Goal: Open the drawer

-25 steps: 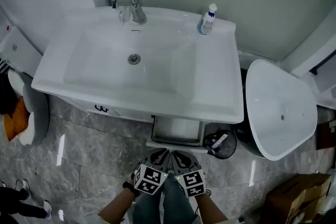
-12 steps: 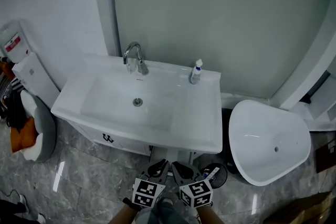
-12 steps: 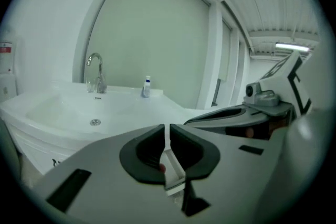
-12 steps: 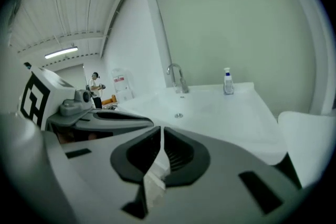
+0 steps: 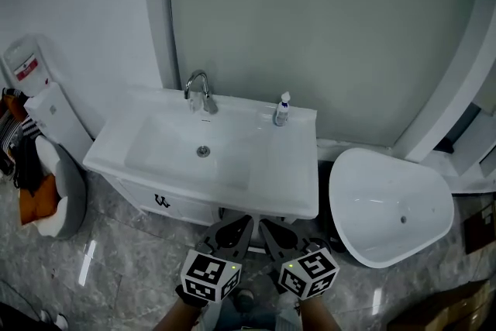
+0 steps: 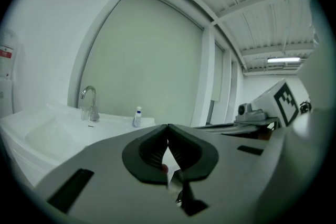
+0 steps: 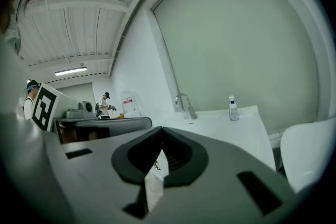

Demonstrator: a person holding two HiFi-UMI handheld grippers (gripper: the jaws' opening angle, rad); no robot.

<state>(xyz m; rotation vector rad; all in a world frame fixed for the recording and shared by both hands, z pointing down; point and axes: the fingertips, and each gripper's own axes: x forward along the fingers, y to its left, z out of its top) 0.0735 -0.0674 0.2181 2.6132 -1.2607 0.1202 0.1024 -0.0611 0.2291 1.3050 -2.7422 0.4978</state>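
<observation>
**Both grippers held shut and empty in front of the vanity; drawer not in sight**

The left gripper (image 5: pixel 236 227) and the right gripper (image 5: pixel 271 230) are held side by side, low in the head view, just in front of the washbasin (image 5: pixel 298 178). In the left gripper view the jaws of the left gripper (image 6: pixel 168 128) are pressed together at the tips, and nothing is held between them. The same is seen in the right gripper view: the right gripper (image 7: pixel 160 131) is clenched on nothing. Both are aimed above the basin top, towards the tap (image 5: pixel 200 89) and the spray bottle (image 5: pixel 282 111), not at the cabinet.

The drawer is not made out in any view. It is judged to sit in the cabinet front (image 5: pixel 167 201) below the basin, where it is hidden by the overhanging rim and by the grippers. Whether it is shut or pulled out cannot be told. A white oval tub (image 5: pixel 387 205) stands to the right, near the cabinet.

No contact with the drawer is shown, so the step in hand is judged to be a stand-off in front of the vanity. For a pull, one gripper would have to be lowered beneath the rim and its jaws parted. They would then be closed on the drawer's edge or handle and drawn straight back, clear of the tub.
</observation>
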